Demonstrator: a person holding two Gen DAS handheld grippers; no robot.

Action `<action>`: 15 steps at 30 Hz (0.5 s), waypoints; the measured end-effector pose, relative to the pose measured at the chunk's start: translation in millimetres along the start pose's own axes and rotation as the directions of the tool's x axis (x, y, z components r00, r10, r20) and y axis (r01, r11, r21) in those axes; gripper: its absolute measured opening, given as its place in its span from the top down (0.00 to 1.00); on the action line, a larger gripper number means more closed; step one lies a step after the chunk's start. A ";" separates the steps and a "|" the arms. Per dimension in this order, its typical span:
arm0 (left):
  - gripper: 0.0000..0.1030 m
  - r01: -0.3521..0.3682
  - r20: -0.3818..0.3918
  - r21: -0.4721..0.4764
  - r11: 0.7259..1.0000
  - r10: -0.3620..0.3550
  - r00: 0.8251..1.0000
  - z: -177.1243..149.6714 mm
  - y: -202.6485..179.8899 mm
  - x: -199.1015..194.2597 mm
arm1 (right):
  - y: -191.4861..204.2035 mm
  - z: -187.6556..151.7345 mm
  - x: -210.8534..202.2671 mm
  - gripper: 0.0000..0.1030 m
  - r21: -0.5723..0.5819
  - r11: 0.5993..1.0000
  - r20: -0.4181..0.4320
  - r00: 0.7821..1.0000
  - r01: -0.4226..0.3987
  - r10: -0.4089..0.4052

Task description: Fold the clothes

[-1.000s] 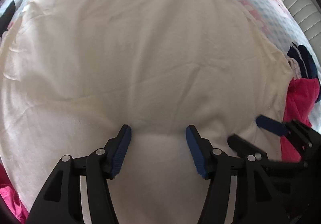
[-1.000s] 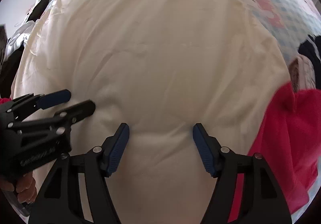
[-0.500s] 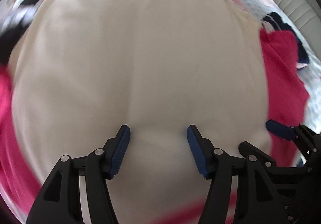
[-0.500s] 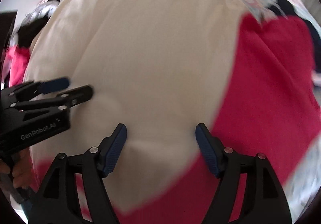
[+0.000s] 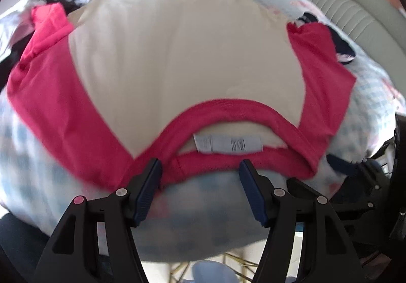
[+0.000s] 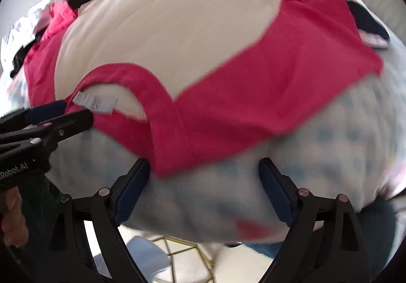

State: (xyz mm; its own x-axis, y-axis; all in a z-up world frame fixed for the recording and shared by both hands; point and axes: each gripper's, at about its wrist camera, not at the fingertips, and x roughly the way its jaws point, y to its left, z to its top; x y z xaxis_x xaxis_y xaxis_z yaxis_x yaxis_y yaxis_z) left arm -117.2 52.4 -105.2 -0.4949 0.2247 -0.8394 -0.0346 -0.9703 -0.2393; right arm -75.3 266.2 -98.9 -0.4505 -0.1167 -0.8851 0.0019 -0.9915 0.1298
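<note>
1. left wrist view looks down on a cream-bodied t-shirt [image 5: 182, 54] with pink raglan sleeves [image 5: 58, 95] and a pink collar [image 5: 228, 110], spread flat on a pale blue patterned bedspread [image 5: 375, 95], collar end nearest the camera and its neck label [image 5: 228, 144] showing.
2. the left gripper [image 5: 200, 186] hangs just short of the collar with its jaws spread wide and nothing between them; the right gripper [image 6: 203, 189] is likewise spread and empty, near the shoulder hem.
3. both pictures are smeared with motion, so a pinch made now could land off the hem and catch the bedspread along with the shirt, dragging the cover up into the fold.
4. the collar is a double layer; a bite on the top band alone would lift only one layer and leave the shirt skewed.
5. dark garments [image 5: 340, 44] lie just beside the far sleeve, and a folded sleeve could sweep them in.
6. left wrist view alone shows the whole collar loop head-on, both sleeves at once, and a grey padded headboard [image 5: 355, 9] beyond.
7. right wrist view alone shows the left gripper [image 6: 73, 111] from the side, with its blue pad [image 6: 45, 110] at the label [image 6: 95, 103]; whether it touches the cloth i cannot tell. it also shows a hand [image 6: 10, 209] on the handle and the shoulder seam [image 6: 175, 136] close up.
8. the shirt lies unfolded, flat.
</note>
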 end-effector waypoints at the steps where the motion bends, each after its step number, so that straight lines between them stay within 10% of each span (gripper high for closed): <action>1: 0.37 0.034 0.006 -0.026 0.999 -0.034 0.999 -2.9 3.9 -6.0 | -2.9 -6.2 -4.5 0.15 0.012 1.000 0.010 1.000 -0.010 0.010; 8: 0.36 0.296 0.217 -0.063 0.953 -0.277 0.936 15.1 23.3 -26.2 | -23.2 -49.9 -36.1 0.18 0.096 0.992 0.086 0.994 -0.081 0.072; 15: 0.36 0.191 0.158 -0.216 0.957 -0.159 0.975 34.4 61.2 16.3 | -41.9 -24.8 -44.2 0.15 0.049 0.998 0.167 0.986 -0.031 0.023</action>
State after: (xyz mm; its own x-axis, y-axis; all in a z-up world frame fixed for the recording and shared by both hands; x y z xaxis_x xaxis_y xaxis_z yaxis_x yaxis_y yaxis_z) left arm -157.2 -6.4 -116.7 -0.6138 0.3587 -0.7033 0.0605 -0.8668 -0.4949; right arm -33.3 311.5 -76.3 -0.5934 -0.1278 -0.7947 -0.0281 -0.9834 0.1792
